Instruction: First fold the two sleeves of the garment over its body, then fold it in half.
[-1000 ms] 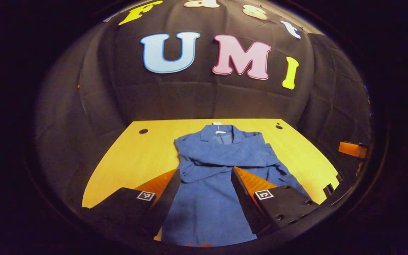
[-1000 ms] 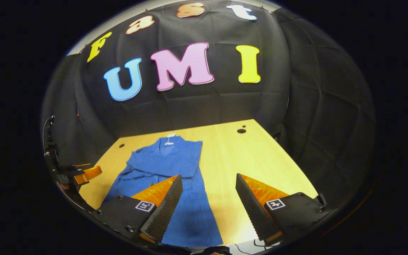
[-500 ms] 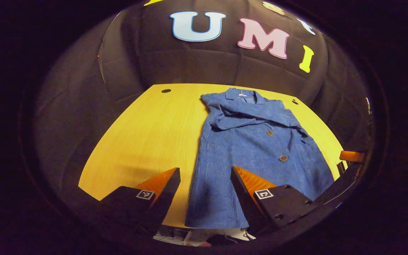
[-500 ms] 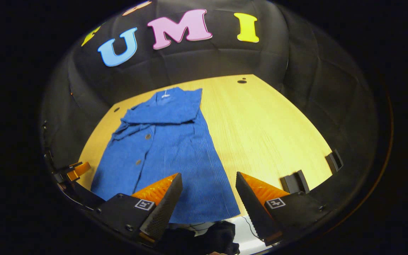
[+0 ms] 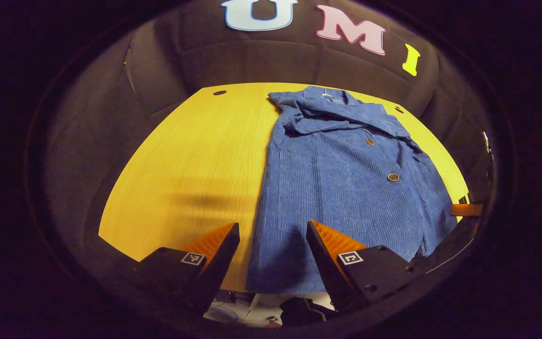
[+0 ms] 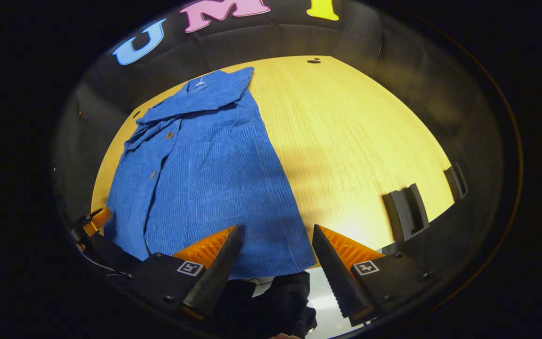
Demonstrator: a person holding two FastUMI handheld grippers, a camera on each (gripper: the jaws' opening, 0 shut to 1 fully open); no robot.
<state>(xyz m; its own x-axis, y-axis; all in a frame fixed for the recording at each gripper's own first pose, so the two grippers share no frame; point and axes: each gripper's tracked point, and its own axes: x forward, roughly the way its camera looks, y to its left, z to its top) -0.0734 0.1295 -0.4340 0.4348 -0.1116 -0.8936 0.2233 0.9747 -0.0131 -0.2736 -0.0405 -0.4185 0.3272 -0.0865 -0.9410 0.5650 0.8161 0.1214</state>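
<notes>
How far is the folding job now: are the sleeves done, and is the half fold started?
Both sleeves look folded across the chest of the blue corduroy jacket. The left gripper and right gripper stand open near the hem, each holding nothing. The half fold is left: the jacket lies at full length on the wooden table.

**Cloth, wood and ribbed plastic**

We see the garment [image 5: 341,188] as a matt blue cloth with fine lengthwise ribs, like corduroy, soft and creased near the collar. Its buttons [image 5: 393,177] look smooth and faintly shiny (material we cannot tell). The worktop [image 5: 195,165] reads as pale wood with a straight grain and a smooth, slightly satin finish. The booth wall [image 5: 252,61] is matt cloth with fold creases. On the left gripper [image 5: 271,254] and right gripper [image 6: 273,263] we see hard matt plastic bodies; the fingers [image 6: 334,263] carry ridged, rough-looking inner faces.
</notes>
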